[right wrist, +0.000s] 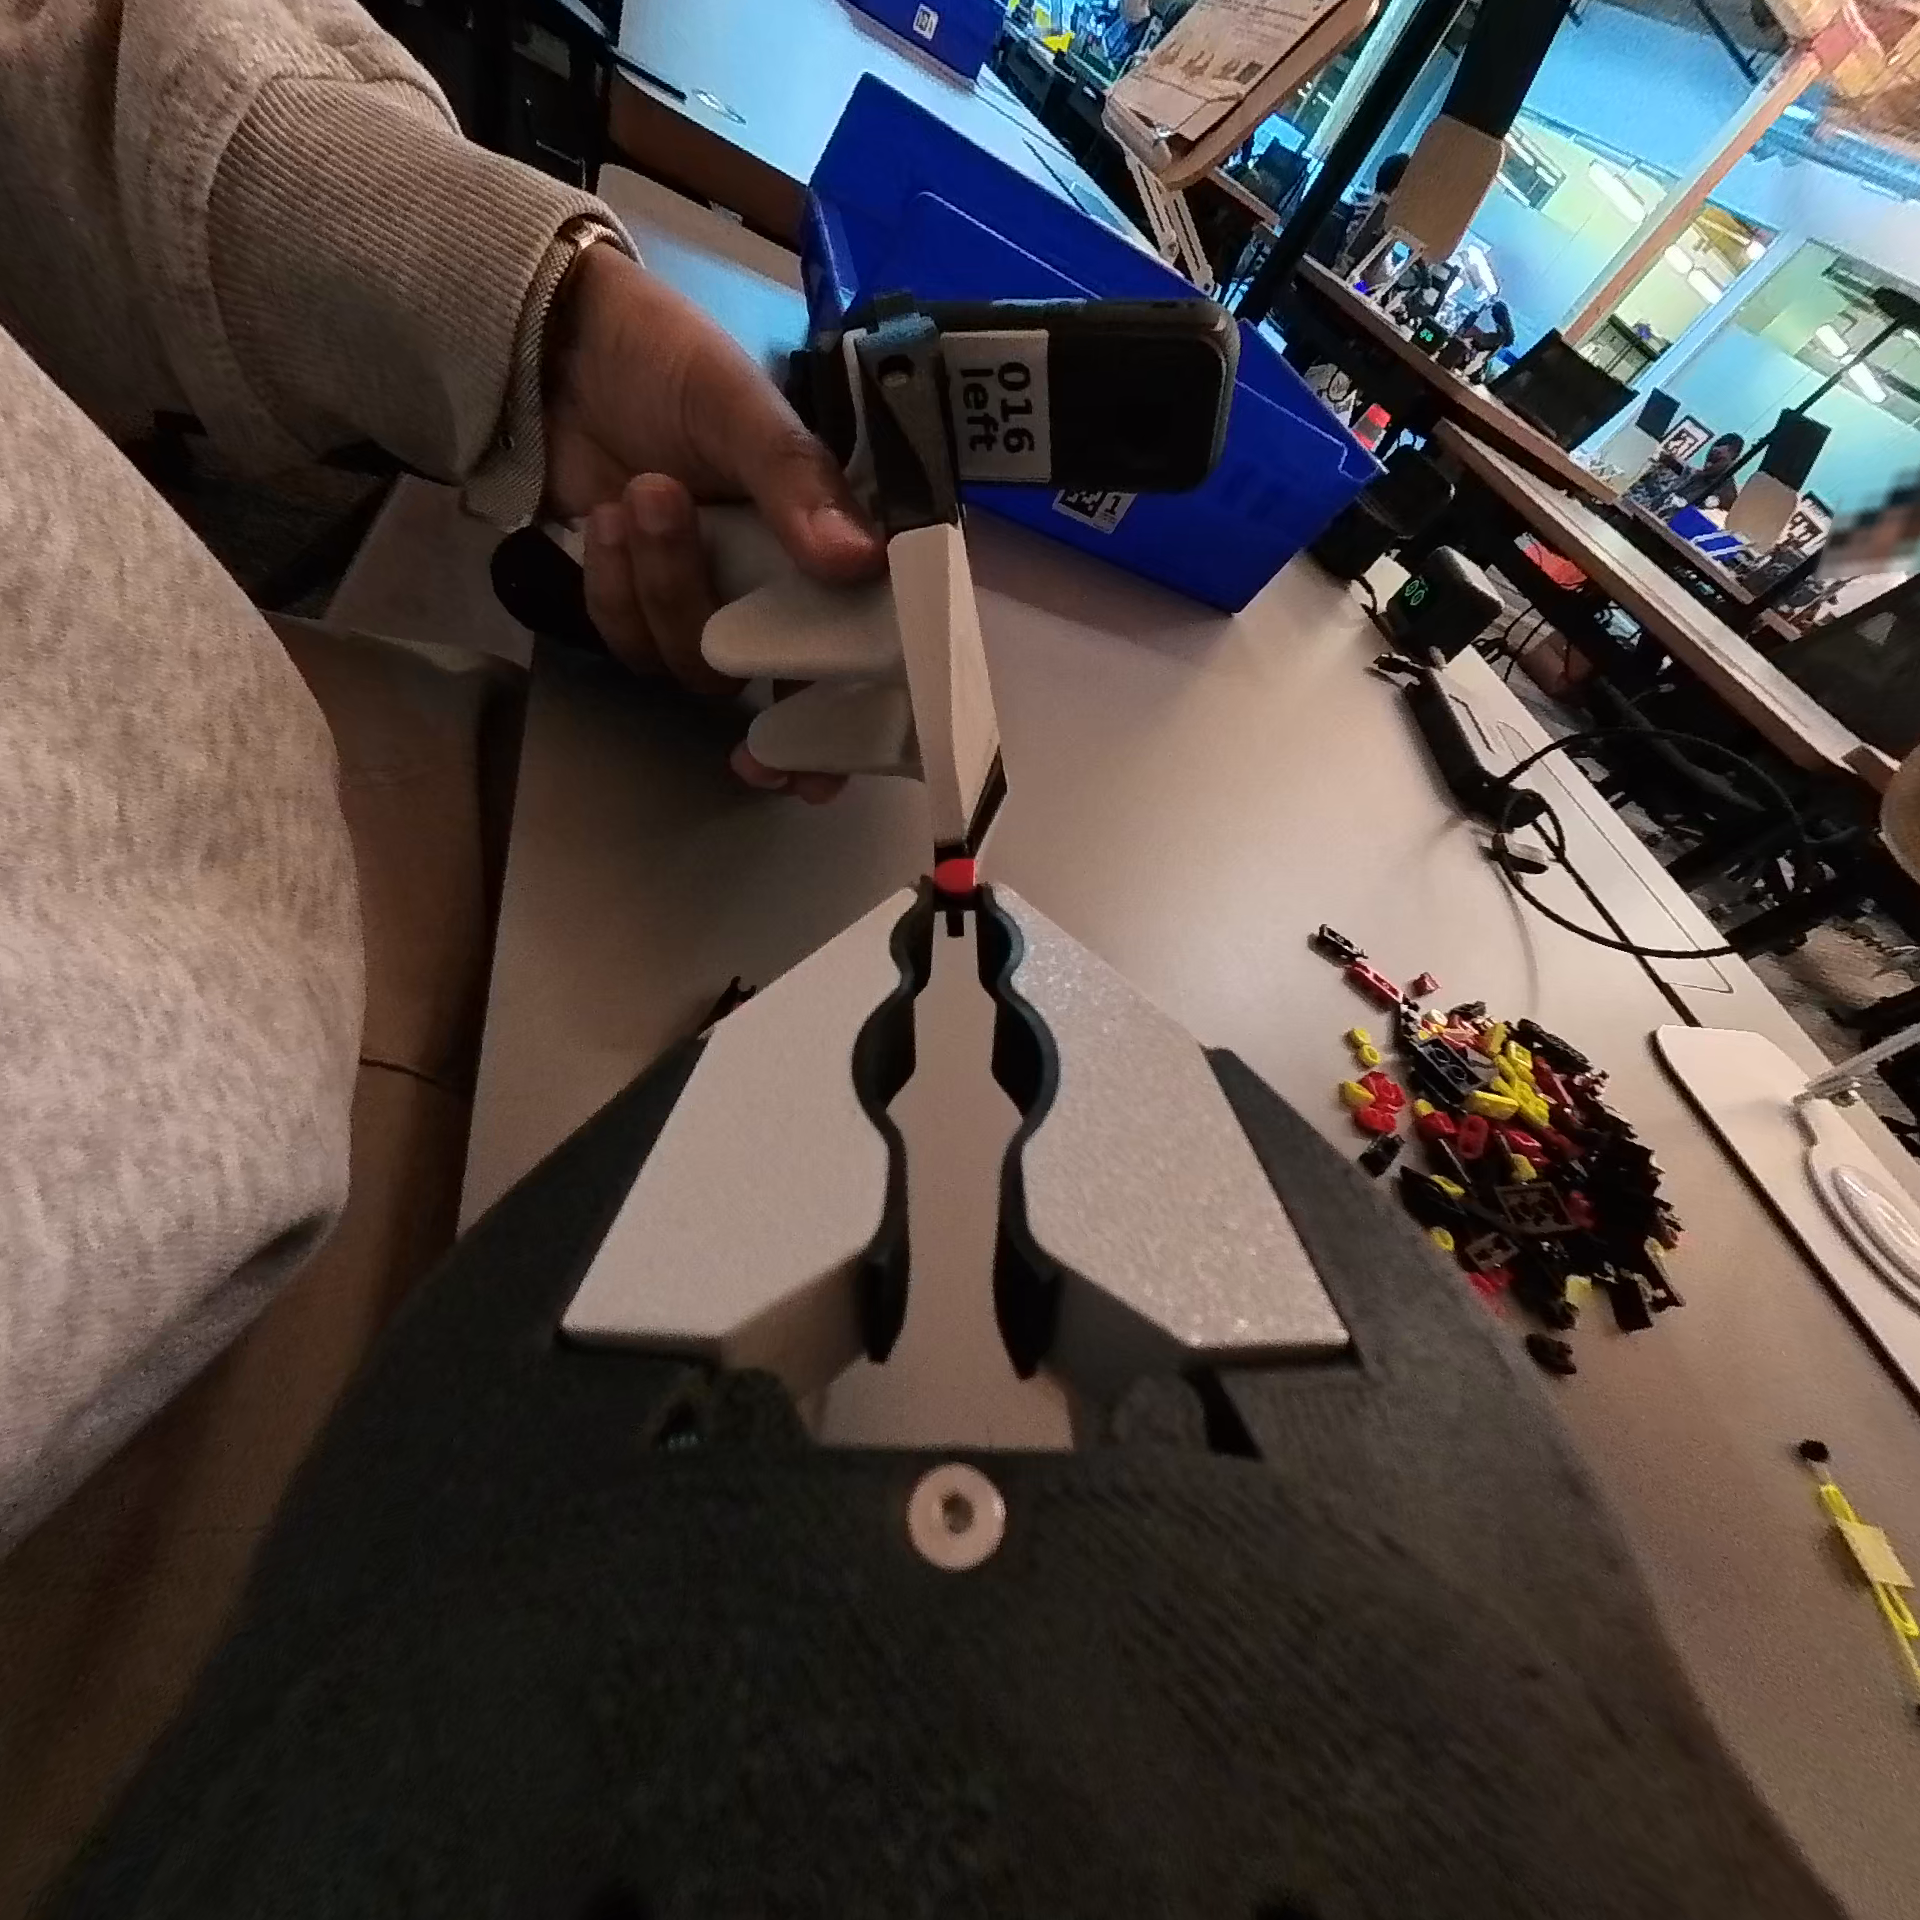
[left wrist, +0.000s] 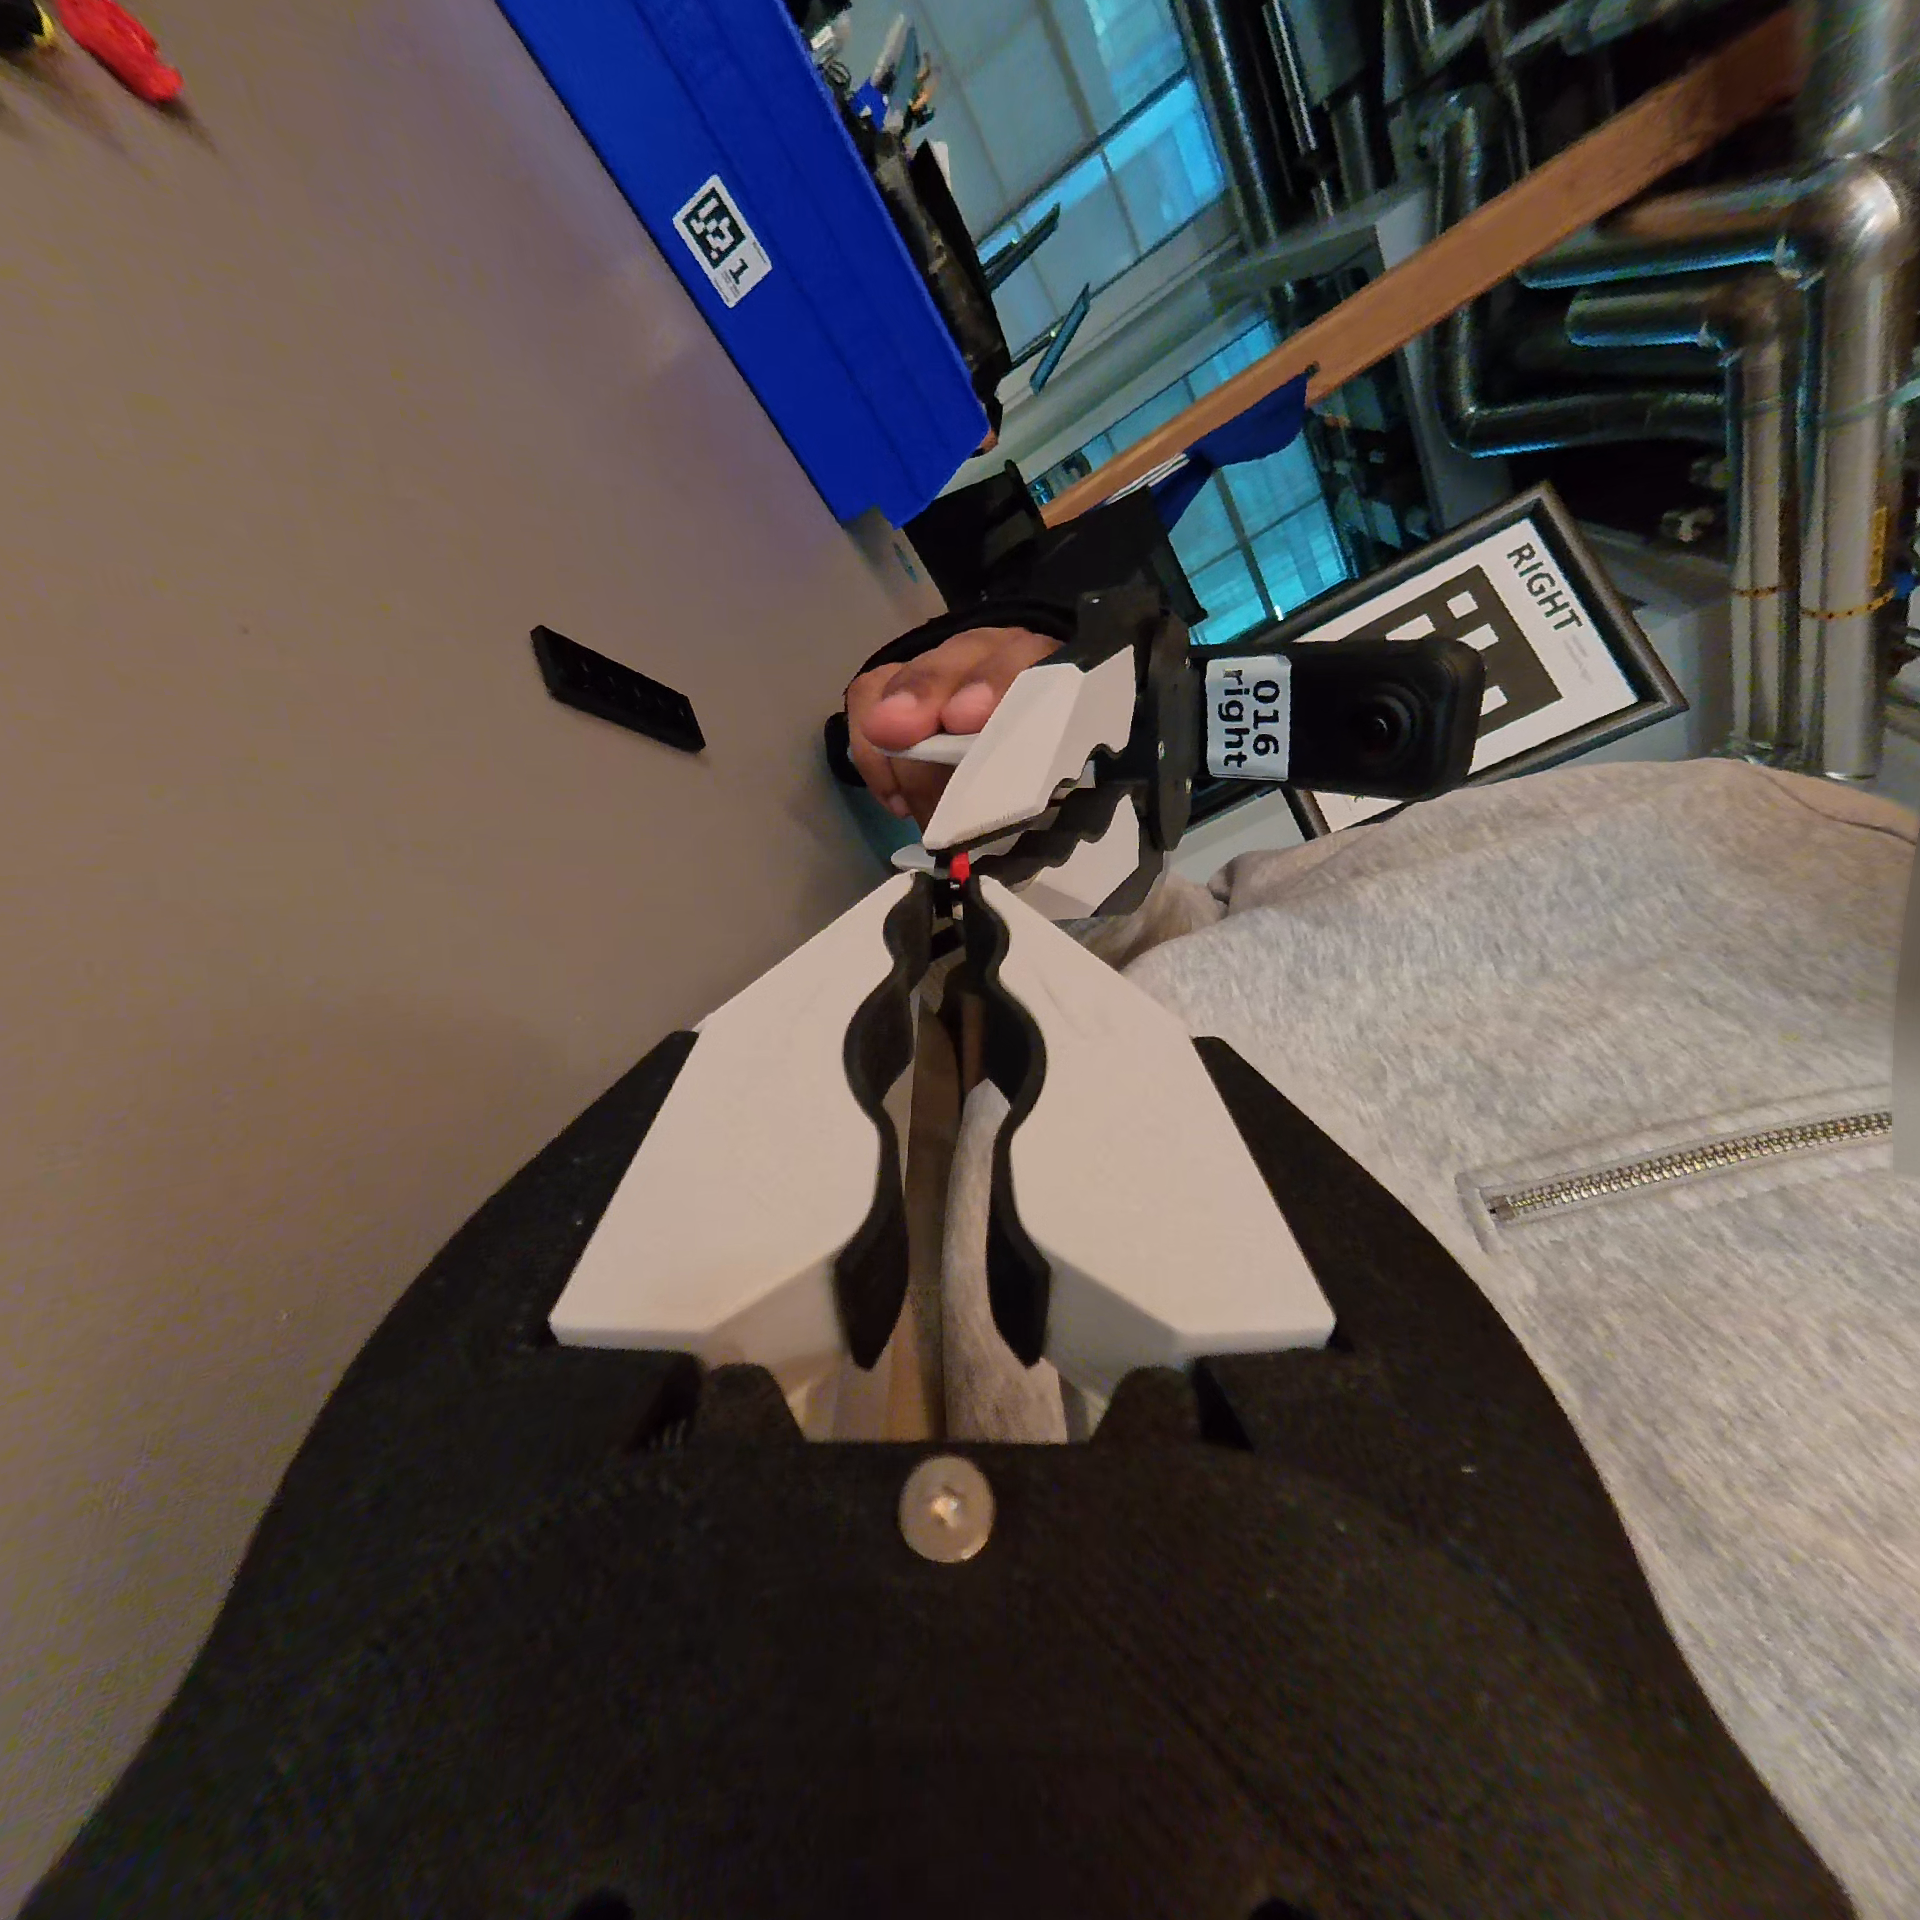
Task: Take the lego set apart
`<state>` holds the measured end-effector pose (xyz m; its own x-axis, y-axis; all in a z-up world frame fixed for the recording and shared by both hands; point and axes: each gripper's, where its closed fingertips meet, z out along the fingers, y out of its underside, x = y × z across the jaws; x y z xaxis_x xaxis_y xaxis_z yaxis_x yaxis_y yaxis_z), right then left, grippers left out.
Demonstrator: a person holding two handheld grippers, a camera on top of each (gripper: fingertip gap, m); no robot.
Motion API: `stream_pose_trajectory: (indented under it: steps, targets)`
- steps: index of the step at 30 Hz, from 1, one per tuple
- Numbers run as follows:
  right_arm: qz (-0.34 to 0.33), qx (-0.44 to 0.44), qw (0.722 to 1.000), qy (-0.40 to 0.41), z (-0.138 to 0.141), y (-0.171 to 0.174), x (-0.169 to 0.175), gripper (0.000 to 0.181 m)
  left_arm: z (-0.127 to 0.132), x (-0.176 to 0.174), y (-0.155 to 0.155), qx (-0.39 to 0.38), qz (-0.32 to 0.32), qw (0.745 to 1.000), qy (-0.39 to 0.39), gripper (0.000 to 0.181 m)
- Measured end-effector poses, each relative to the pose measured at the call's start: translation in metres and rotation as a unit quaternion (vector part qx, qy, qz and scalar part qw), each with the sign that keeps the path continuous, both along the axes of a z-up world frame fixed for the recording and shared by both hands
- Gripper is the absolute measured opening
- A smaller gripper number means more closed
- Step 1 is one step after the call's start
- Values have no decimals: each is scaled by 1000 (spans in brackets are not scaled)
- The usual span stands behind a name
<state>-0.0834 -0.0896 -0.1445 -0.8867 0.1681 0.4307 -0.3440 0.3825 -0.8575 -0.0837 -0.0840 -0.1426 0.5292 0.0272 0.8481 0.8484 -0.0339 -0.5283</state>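
Note:
A tiny red-and-black lego piece (left wrist: pixel 957 871) is pinched between both grippers, held in the air above the table. My left gripper (left wrist: pixel 948 896) is shut on its black end. My right gripper (right wrist: pixel 953 902) is shut on the piece (right wrist: pixel 954 878), with the red stud showing just beyond its tips. The two grippers meet tip to tip: the right gripper (left wrist: pixel 935 854) shows in the left wrist view, the left gripper (right wrist: pixel 964 831) in the right wrist view. A pile of loose red, yellow and black lego pieces (right wrist: pixel 1507 1143) lies on the table to the right.
A black lego plate (left wrist: pixel 615 688) lies alone on the grey table (left wrist: pixel 312 623). A blue bin (right wrist: pixel 1091 343) stands at the back. Red pieces (left wrist: pixel 120 47) lie far off. A white tray (right wrist: pixel 1766 1122), cables (right wrist: pixel 1558 831) and a yellow pen (right wrist: pixel 1870 1569) are at the right. The person's grey sleeve (right wrist: pixel 156 831) fills the left. The yellow pen (right wrist: pixel 1870 1569) is about equally far from each gripper, around 35 cm.

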Motion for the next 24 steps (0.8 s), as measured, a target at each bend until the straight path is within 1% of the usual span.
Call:
stream_pose_trajectory:
  steps: [6,10,14,18,24]
  targets:
    - [-5,0,1000,3,0,0,-1,6,0,-2,0,-3,6,1000,4,3]
    - [-12,-17,1000,14,5,-1,-2,9,-1,-4,0,-8,14,1000,4,3]
    - [-15,-11,1000,16,3,-1,-3,8,-1,-3,0,-7,12,1000,4,3]
    - [-20,-3,999,33,4,-1,-3,5,0,-5,-1,0,16,1000,-8,3]
    - [-30,17,998,48,0,-2,-5,5,-2,-5,-1,-10,20,1000,-8,3]
